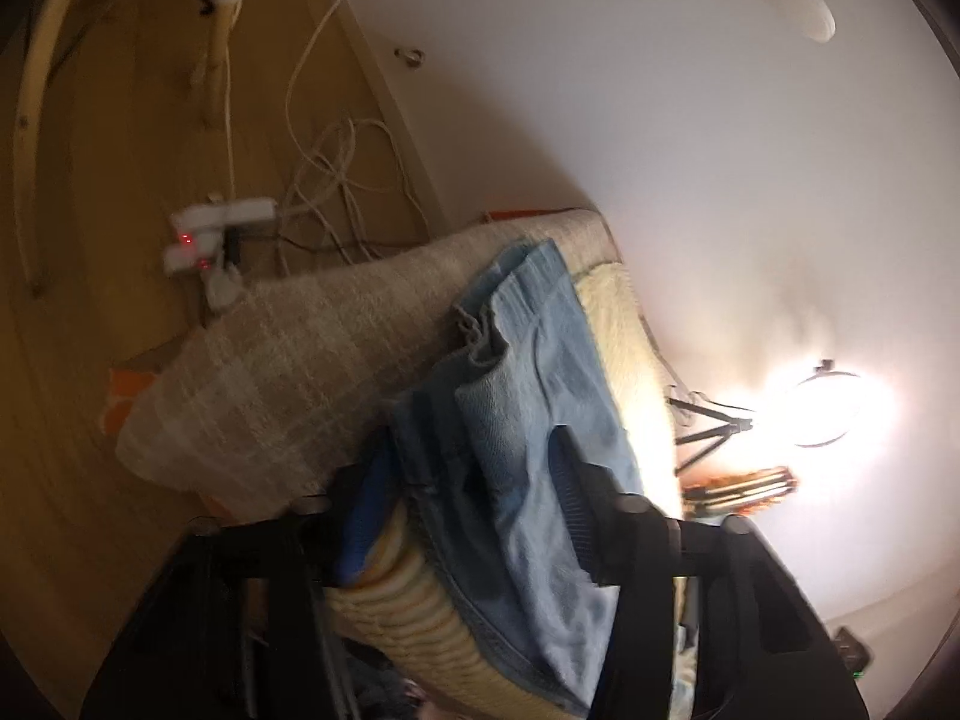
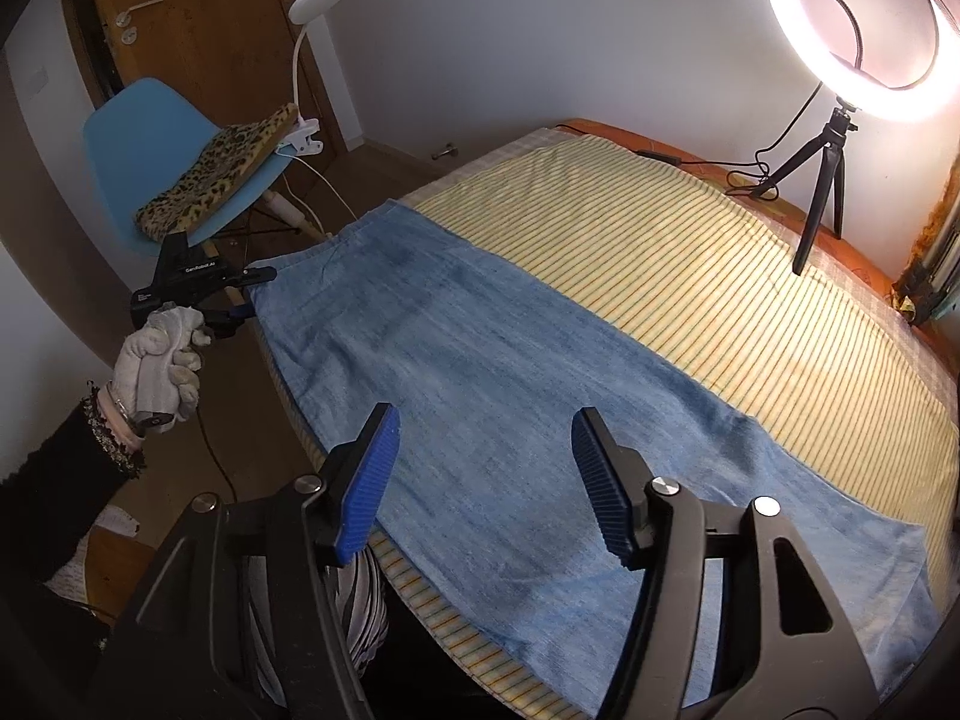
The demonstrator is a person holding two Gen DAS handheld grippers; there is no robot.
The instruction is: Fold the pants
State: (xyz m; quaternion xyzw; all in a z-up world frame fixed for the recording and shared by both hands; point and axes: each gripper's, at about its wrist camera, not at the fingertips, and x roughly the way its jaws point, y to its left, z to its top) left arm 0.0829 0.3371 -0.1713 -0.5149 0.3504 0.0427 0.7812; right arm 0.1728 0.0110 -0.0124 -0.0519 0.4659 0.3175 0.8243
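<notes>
The pants [image 2: 510,396], pale blue denim, lie spread flat on a bed [image 2: 660,252] with a yellow striped cover, running from the left middle of the right wrist view down to its lower right corner. One end hangs at the bed's left edge; the other reaches the lower right.

The left tool [image 2: 255,294], held in a gloved hand [image 2: 162,354] at the left of that view, sits at the pants' end on the bed's left edge. In the left wrist view denim passes between its jaws [image 1: 474,504], which look clenched on the cloth, though that picture is blurred and the contact of the pads is not sharp. The right tool [image 2: 486,480] hovers over the near edge of the pants at the bottom of its own view, jaws released and well apart, nothing between them.

Denim like this is soft and limp but fairly heavy for cloth: it will sag and drag when lifted by one point, and layers may slide apart. It is not fragile. Best holds, by my judgement, are the hemmed or seamed edges, where the cloth is thick and both layers can be pinched together. The right tool would do well to bite the near edge, so the pants lift evenly with the left grip
</notes>
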